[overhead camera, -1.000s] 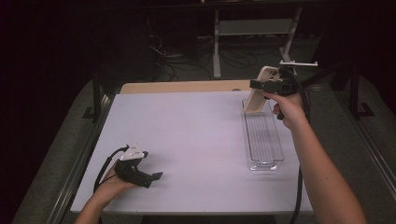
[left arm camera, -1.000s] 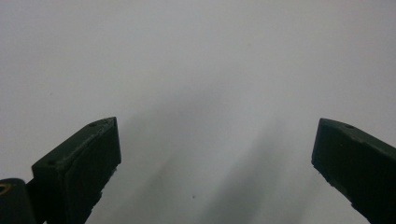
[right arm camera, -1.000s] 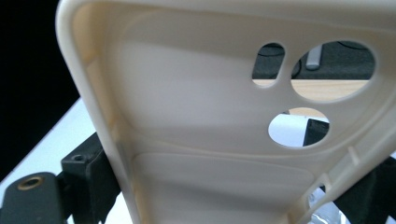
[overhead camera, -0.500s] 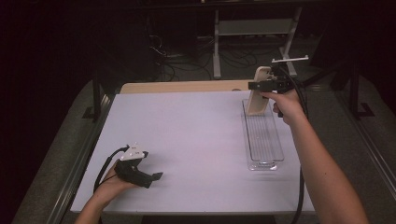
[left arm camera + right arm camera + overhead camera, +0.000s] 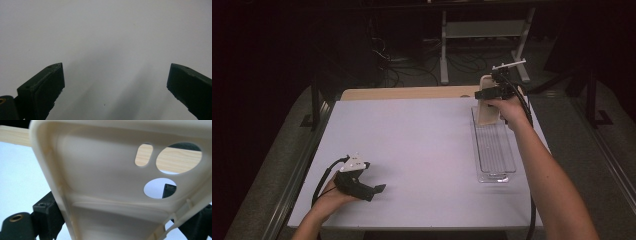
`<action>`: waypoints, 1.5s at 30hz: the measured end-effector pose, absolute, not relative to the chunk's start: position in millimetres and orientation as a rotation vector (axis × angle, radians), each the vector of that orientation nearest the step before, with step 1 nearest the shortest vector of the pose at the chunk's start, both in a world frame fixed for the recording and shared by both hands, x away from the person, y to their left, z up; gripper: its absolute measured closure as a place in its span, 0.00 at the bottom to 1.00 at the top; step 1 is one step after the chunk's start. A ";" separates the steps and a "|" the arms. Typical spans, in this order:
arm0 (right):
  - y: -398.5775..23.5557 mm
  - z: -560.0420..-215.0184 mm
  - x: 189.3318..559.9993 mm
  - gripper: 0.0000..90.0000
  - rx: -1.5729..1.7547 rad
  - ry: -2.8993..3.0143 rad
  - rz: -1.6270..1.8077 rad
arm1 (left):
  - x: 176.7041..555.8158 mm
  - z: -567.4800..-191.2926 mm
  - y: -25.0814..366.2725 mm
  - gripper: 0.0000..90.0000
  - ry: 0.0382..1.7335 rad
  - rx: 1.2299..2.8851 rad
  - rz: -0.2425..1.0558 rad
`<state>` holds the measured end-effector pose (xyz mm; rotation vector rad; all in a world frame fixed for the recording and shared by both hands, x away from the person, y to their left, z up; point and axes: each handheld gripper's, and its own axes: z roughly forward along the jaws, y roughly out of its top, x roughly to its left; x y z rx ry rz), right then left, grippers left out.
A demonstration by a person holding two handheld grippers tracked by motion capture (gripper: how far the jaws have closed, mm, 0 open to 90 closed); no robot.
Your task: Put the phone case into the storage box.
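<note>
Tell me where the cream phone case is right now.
In the high view, the cream phone case is at the far right of the table, held by the right gripper above the far end of the clear tray.

Open white table point(image 5: 422, 145) between the claws; sole obstacle the clear tray point(image 5: 494, 155) along its right side.

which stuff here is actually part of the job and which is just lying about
In the job:
- cream plastic phone case, clamped in the right gripper
- clear plastic oblong tray, just below the case

Just there:
- left gripper, jaws open, resting on the white table with nothing between them
- pale wooden board along the table's far edge
- metal shelf frame behind the table
</note>
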<state>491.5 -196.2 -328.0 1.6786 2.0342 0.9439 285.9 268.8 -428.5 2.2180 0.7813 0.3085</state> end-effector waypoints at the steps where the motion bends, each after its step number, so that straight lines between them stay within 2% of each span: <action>1: -196.0 -329.5 493.7 0.11 1.684 2.033 0.930 | 285.8 -428.4 268.8 0.01 0.783 2.218 0.307; 21: -188.8 -356.2 517.6 0.11 1.815 1.995 0.745 | 284.3 -428.9 265.5 0.01 0.782 2.207 0.289; 45: -181.1 -371.2 531.1 0.10 1.849 2.002 0.657 | 284.1 -430.0 262.2 0.01 0.770 2.216 0.282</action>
